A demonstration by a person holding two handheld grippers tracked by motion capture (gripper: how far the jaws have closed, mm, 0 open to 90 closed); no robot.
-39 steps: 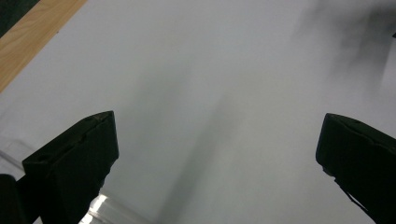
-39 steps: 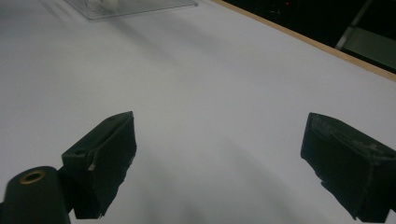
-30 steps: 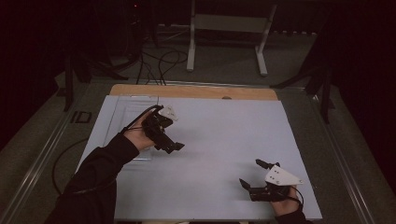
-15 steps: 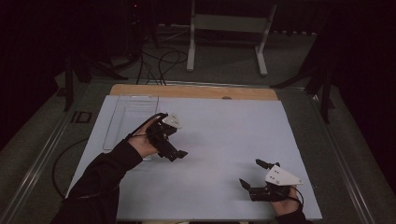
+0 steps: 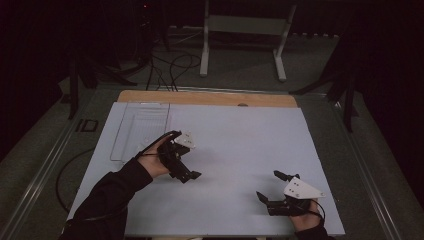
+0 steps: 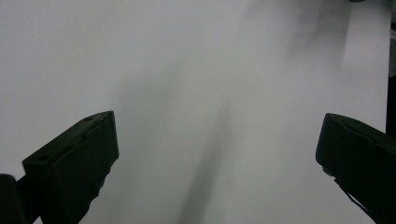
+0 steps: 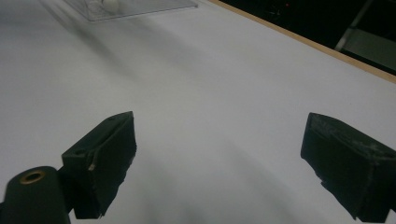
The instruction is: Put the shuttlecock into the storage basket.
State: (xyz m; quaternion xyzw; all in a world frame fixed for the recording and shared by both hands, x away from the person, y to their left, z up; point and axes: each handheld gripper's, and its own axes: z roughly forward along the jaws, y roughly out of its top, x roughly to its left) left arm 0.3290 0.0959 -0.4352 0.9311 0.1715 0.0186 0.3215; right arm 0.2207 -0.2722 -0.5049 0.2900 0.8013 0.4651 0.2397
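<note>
My left gripper [image 5: 189, 176] hovers over the left middle of the white table [image 5: 240, 140], held in a dark-sleeved arm. In the left gripper view [image 6: 217, 135] its black jaws stand wide apart with only bare white surface between them. My right gripper [image 5: 267, 186] rests low near the front right edge, pointing left. It is open too, and the right gripper view [image 7: 219, 135] shows nothing between the jaws. A clear shallow tray [image 5: 142, 127] lies at the back left; in the right gripper view the tray [image 7: 135, 7] holds a small white round thing [image 7: 111, 3].
A wooden strip [image 5: 210, 97] runs along the table's far edge. Beyond it on the dark floor stand a white frame [image 5: 240, 45] and loose cables [image 5: 170, 65]. A cable [image 5: 65, 175] loops off the table's left side.
My left gripper has moved away from the tray, nearer to the person and slightly right. The right gripper has stayed where it was.
</note>
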